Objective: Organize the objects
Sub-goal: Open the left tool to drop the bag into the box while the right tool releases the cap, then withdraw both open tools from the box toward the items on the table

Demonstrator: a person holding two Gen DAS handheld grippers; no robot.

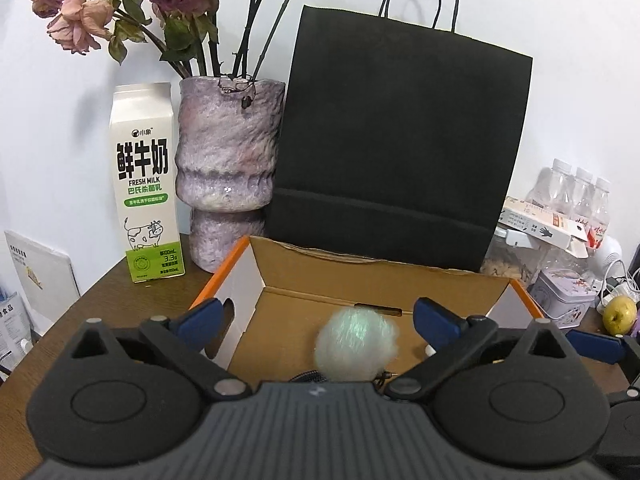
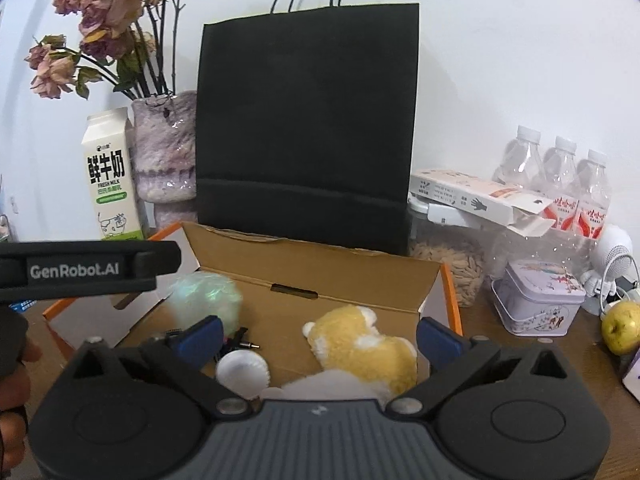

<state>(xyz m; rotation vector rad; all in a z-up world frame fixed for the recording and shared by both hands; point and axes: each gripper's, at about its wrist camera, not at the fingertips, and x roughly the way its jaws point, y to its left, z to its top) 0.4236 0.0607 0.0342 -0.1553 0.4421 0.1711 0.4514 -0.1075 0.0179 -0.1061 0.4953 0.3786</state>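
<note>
An open cardboard box (image 1: pixel 360 276) with orange edges sits on the wooden table; it also shows in the right wrist view (image 2: pixel 320 276). Inside lie a pale green fluffy ball (image 1: pixel 356 344), also seen from the right (image 2: pixel 206 296), a yellow plush toy (image 2: pixel 364 352), a white round ribbed object (image 2: pixel 242 372) and a small black item (image 2: pixel 240 340). My left gripper (image 1: pixel 320 320) is open and empty above the box's near side. My right gripper (image 2: pixel 320 336) is open and empty, over the plush toy. The left gripper's body (image 2: pixel 88 268) shows at the left of the right wrist view.
Behind the box stand a black paper bag (image 1: pixel 400 140), a purple vase with dried roses (image 1: pixel 228 168) and a milk carton (image 1: pixel 146 184). To the right are water bottles (image 2: pixel 560 176), a flat carton (image 2: pixel 472 196), a seed jar (image 2: pixel 452 264), a tin (image 2: pixel 536 300) and a green apple (image 2: pixel 622 326).
</note>
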